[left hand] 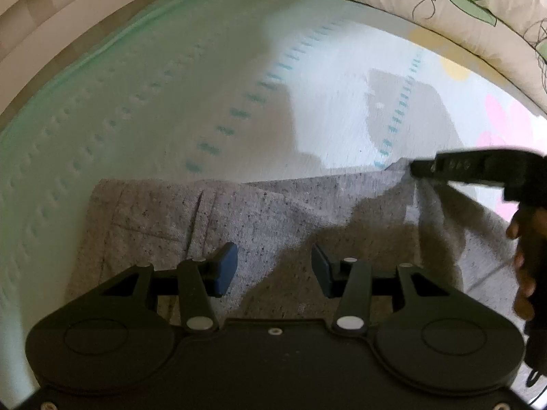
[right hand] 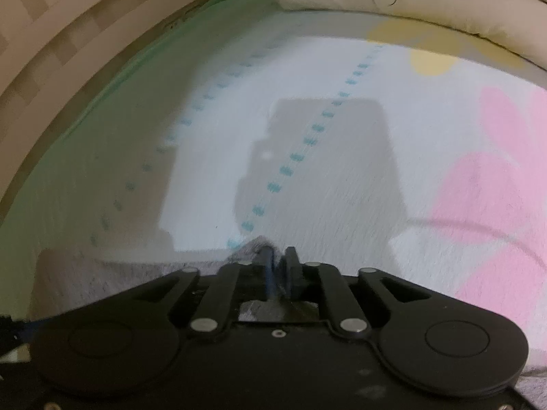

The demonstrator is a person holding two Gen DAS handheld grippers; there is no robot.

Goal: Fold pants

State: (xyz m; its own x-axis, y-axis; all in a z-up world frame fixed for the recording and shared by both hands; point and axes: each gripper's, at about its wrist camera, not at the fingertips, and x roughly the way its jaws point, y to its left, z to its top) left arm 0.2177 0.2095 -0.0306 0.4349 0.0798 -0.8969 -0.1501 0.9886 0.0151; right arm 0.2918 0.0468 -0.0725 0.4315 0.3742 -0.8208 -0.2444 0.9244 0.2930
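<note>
- Pants (left hand: 259,225): grey, speckled, lying on the bed sheet (left hand: 171,109), spread under my left tongs; the fabric looks doubled over, with a fold edge running across the top.
- No containers anywhere; only bed stuff.
- Left tongs (left hand: 274,266): wide apart, blue pads (left hand: 224,266) hanging over the pants, nothing between them. Can't tell if the pads touch the cloth.
- Right tongs (right hand: 277,266): pinched narrow on a bit of pants (right hand: 253,241); grey cloth bunches at and past the tips.
- From the left view the right tongs (left hand: 415,167) come in from the right side, level, gripping the pants' upper right corner, which is lifted off the sheet; cloth hangs down from it in a drape.
- My right hand (left hand: 524,259) shows at the right edge, fingers curled round the handle.
- Sheet: white with dashed teal lines, green border at left, pink (right hand: 478,188) and yellow (right hand: 430,61) patches to the right.
- Pillow (left hand: 444,3) with leaf print along the far edge, beyond the pants, well apart from them.
- Both views blurry.
</note>
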